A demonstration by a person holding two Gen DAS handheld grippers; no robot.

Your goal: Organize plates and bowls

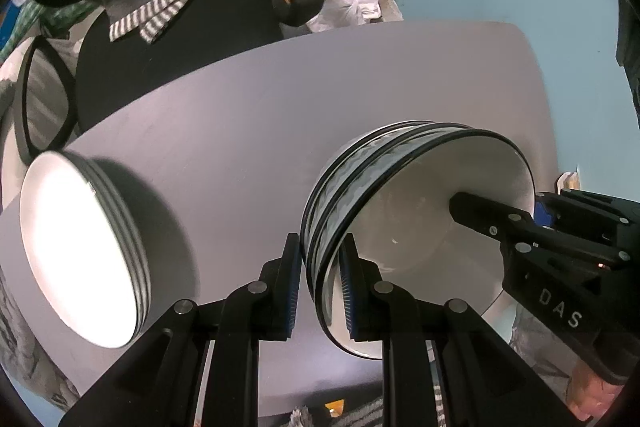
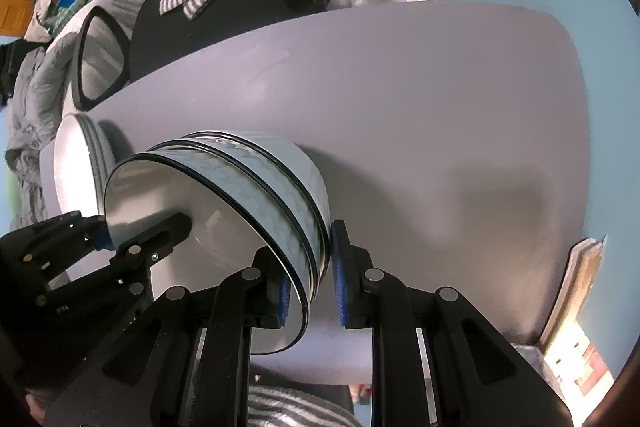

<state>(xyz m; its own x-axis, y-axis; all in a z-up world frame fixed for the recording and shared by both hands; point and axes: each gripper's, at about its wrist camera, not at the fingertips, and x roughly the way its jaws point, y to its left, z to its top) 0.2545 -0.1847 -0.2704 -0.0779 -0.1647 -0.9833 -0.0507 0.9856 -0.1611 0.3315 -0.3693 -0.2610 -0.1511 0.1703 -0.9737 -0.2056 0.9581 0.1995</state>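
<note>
Blue-padded fingers of the left tool [image 1: 320, 283] are pinching the near rim of the bowl stack [image 1: 400, 195], hiding part of it; the right tool [image 2: 306, 279] is clamping the opposite rim, one finger reaching inside. Glossy white bowls with black-edged, wavy grey bands are tilting above the smooth grey table [image 1: 248, 131]. Left of the bowls, stacked plates [image 1: 80, 251] are glaring white, detail washed out.
</note>
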